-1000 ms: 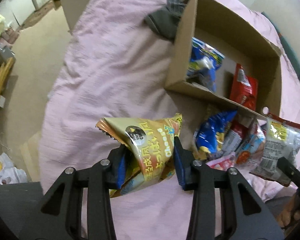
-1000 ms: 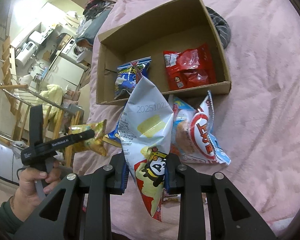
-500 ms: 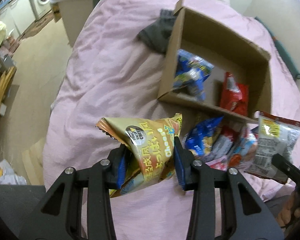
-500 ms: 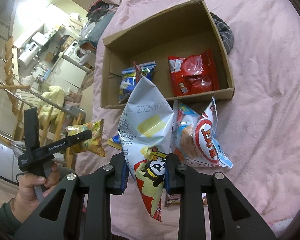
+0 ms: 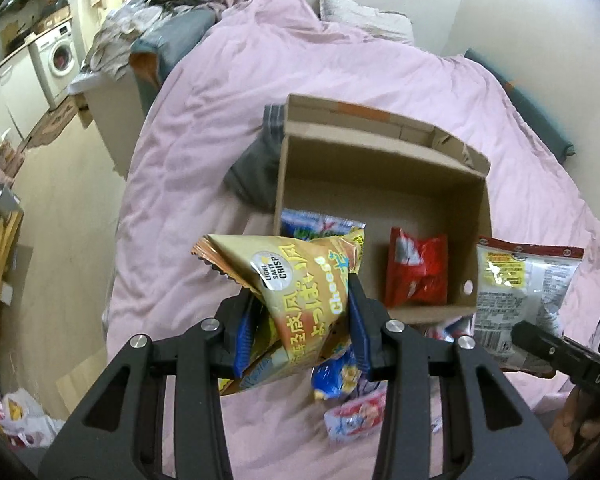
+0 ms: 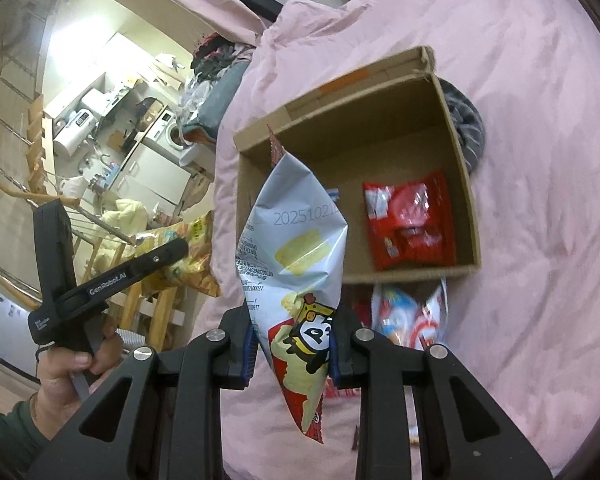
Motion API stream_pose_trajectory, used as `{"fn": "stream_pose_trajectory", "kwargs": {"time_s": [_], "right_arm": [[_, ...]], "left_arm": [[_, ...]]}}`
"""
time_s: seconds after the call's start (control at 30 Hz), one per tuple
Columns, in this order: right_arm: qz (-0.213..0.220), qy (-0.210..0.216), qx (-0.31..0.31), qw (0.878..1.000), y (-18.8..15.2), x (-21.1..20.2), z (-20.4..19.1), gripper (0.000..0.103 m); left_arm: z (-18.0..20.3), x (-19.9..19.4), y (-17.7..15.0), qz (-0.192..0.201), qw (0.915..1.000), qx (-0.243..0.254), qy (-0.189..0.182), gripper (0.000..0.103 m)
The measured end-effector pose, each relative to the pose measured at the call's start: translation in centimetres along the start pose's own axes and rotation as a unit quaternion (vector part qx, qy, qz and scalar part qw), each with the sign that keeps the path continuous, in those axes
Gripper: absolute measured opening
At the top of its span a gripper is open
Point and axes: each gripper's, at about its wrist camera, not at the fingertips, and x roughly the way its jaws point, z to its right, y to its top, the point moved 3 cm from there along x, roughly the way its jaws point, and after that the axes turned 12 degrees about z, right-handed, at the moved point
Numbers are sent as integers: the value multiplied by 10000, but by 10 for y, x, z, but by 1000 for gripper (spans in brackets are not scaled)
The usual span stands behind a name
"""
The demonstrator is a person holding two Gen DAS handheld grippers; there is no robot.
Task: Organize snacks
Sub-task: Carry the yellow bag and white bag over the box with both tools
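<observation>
Grippers clamp one snack bag each above the pink bed, left gripper [image 5: 300,320] on a yellow cheese bag [image 5: 300,280], right gripper [image 6: 292,344] on a white bag [image 6: 296,256]; release each only once over the cardboard box [image 5: 380,184].

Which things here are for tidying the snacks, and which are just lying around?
For the job:
- yellow cheese snack bag, in the left gripper
- white chip bag, in the right gripper
- cardboard box
- red bag inside the box
- loose snack packets in front of the box

Just lying about:
- grey cloth beside the box
- washing machine
- pink blanket
</observation>
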Motion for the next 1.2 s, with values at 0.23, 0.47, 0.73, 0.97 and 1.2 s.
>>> {"fn": "stream_pose_trajectory", "kwargs": {"time_s": [0.23,0.47,0.73,0.97,1.2], "right_arm": [[89,24,-91,9999,27,20,-8,28],[237,39,-128,9996,46,37,-6,28],[265,127,343,9990,37,61,33,29],[115,-83,375,9992,33,82,48,29],[-260,-114,333,9990,24,105,51,30]], "left_arm": [[16,13,26,184,9997,177,-39,36],[26,29,32,262,9991,325,-16,36],[38,57,19,301,9978,582,-50,36],[40,86,7,149,9985,442,-287,37],[41,98,3,86,9985,488,-237,37]]}}
